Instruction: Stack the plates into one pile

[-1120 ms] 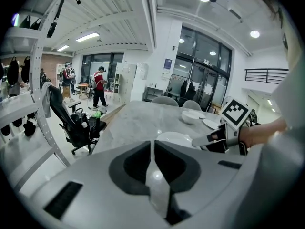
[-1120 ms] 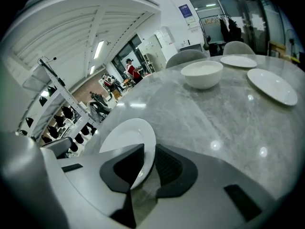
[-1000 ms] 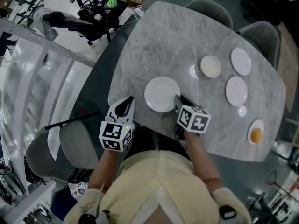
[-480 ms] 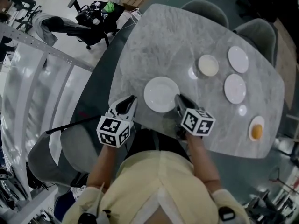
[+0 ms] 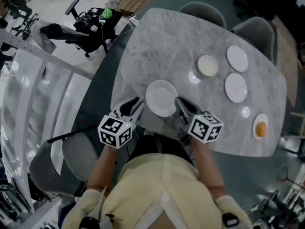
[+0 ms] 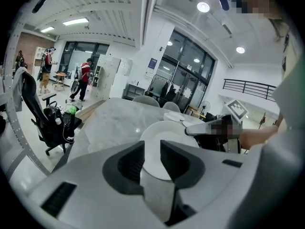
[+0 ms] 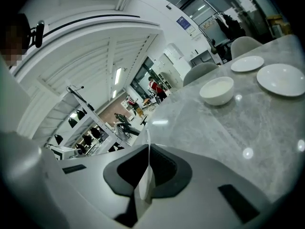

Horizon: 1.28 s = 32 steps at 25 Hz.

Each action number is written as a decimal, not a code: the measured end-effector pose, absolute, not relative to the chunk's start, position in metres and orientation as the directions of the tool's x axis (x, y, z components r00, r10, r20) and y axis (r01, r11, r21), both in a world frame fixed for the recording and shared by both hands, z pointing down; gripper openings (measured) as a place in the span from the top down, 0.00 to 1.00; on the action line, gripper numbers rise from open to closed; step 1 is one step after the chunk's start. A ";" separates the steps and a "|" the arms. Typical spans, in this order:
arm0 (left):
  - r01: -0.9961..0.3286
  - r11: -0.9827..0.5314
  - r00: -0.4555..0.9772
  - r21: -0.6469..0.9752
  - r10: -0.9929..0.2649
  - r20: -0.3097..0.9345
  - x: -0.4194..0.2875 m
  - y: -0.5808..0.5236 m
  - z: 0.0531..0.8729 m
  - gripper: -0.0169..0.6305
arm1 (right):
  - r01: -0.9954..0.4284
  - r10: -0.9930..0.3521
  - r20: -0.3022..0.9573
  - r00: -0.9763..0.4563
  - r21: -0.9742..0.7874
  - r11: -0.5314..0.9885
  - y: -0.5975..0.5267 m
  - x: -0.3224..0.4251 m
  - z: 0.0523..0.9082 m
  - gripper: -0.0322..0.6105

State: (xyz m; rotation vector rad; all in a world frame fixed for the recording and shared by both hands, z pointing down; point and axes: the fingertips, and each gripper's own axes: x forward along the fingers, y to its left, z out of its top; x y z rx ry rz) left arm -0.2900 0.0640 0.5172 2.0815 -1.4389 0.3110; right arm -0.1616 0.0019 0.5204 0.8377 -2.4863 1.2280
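Observation:
A white plate (image 5: 161, 98) is at the near edge of the grey marble table (image 5: 162, 42), between my two grippers. My right gripper (image 5: 179, 102) has just been closing and is shut on the plate's right rim, which shows edge-on as a thin white line (image 7: 144, 178) between its jaws. My left gripper (image 5: 136, 104) has just been opening and stands open at the plate's left rim. In the left gripper view the plate (image 6: 164, 132) shows through the gap, with no pad pressing on it. Further right on the table are two white plates (image 5: 237, 57) (image 5: 236, 87).
A white bowl (image 5: 208, 65) stands beside the two far plates. A small dish with an orange thing (image 5: 260, 128) sits by the table's right edge. Grey chairs (image 5: 202, 11) stand at the far side, and another chair (image 5: 71, 156) is near left.
The left gripper's jaws have parted beside the plate. The right gripper's jaws have come together on the plate's right rim, and that hand has risen a little.

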 end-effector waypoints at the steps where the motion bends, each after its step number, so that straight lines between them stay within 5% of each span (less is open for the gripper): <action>1: -0.908 -0.257 0.399 0.332 -0.772 0.494 -0.289 0.064 0.517 0.84 | -0.585 -0.386 0.441 -0.810 -0.644 0.492 0.003 -0.162 0.517 0.93; 13: -0.833 -0.324 0.519 0.447 -0.738 0.432 -0.285 0.060 0.523 0.70 | -0.521 -0.372 0.365 -0.853 -0.612 0.594 0.024 -0.175 0.473 0.93; 32: -0.744 -0.404 0.618 0.532 -0.720 0.316 -0.295 0.068 0.508 0.67 | -0.519 -0.438 0.293 -0.850 -0.608 0.601 0.050 -0.189 0.443 0.93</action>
